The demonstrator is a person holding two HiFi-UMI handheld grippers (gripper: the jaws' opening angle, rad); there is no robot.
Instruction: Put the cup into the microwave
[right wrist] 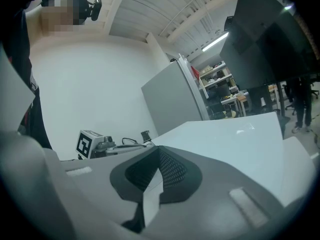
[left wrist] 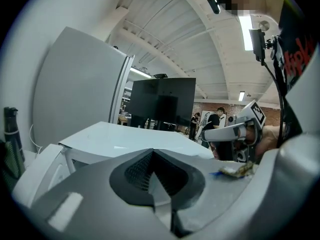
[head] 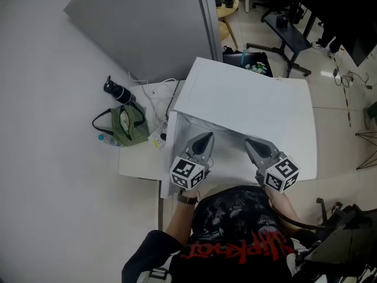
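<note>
The white microwave (head: 247, 105) stands on a small table, and I look down on its flat top. No cup shows in any view. My left gripper (head: 203, 140) hangs in front of the microwave's near left side, jaws shut with nothing between them. My right gripper (head: 253, 145) is level with it to the right, also shut and empty. The left gripper view looks over its joined jaws (left wrist: 152, 156) across the microwave's top (left wrist: 125, 139), with the right gripper (left wrist: 215, 133) beside it. In the right gripper view its jaws (right wrist: 160, 156) meet above the white top (right wrist: 235, 144).
A tall grey fridge (head: 147, 22) stands behind the microwave on the left. A black bottle (head: 118, 91), a green striped bag (head: 126, 125) and white cables (head: 156, 99) lie on the table (head: 141, 158) to the left. Black stools (head: 283, 28) stand at the far right.
</note>
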